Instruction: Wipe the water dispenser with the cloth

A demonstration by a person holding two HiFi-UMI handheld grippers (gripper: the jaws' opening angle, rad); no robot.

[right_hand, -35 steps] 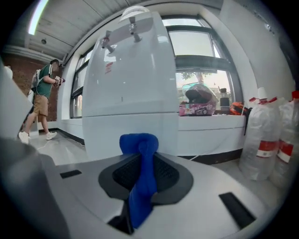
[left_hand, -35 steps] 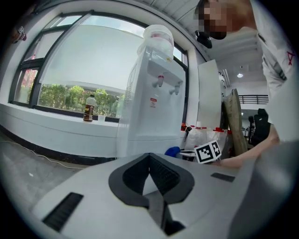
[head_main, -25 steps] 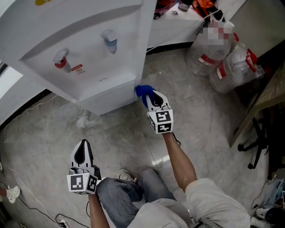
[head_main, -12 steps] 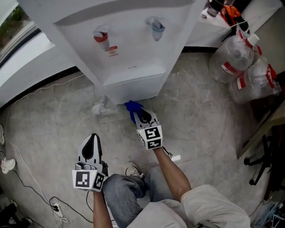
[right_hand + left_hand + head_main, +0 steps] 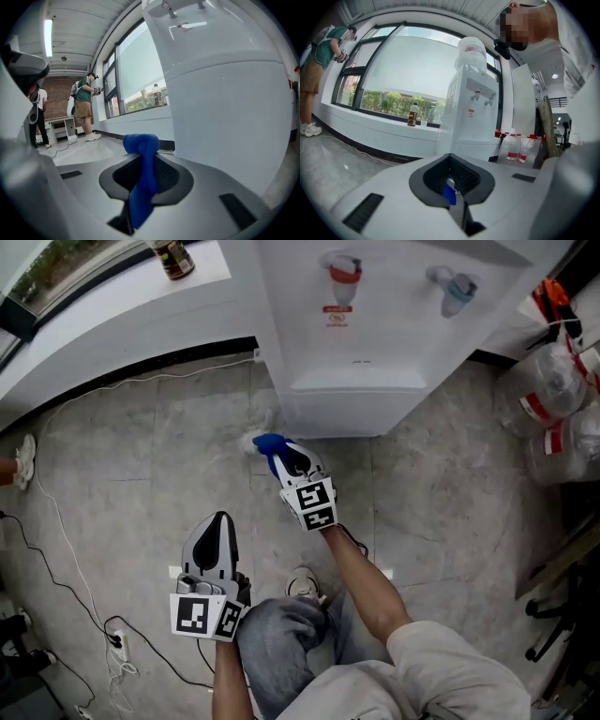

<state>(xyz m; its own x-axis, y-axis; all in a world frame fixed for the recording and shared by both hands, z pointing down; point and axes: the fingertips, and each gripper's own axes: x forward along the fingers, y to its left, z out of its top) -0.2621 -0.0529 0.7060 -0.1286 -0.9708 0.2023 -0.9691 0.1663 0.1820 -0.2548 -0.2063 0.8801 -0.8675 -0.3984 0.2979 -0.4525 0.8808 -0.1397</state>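
Observation:
The white water dispenser [image 5: 375, 343] stands at the top of the head view, with a red tap and a blue tap on its front. My right gripper [image 5: 281, 454] is shut on a blue cloth [image 5: 268, 442], low down by the left front corner of the dispenser's base. In the right gripper view the cloth [image 5: 143, 178] bunches above the jaws of the right gripper [image 5: 143, 157], and the dispenser's side [image 5: 225, 103] is close on the right. I cannot tell if they touch. My left gripper [image 5: 221, 521] hangs lower left, shut and holding nothing. It [image 5: 451, 159] faces the dispenser [image 5: 471, 112].
Large water bottles [image 5: 562, 399] lie at the right. A brown bottle [image 5: 171, 257] stands on the white windowsill [image 5: 112, 306]. Cables [image 5: 56, 512] and a power strip [image 5: 116, 643] lie on the floor at left. My knee and shoe [image 5: 302, 585] are below. A person [image 5: 84, 101] stands by the far window.
My right gripper has carried the cloth leftward along the dispenser's base, from its right front corner to its left front corner. The left gripper has stayed low and shut.

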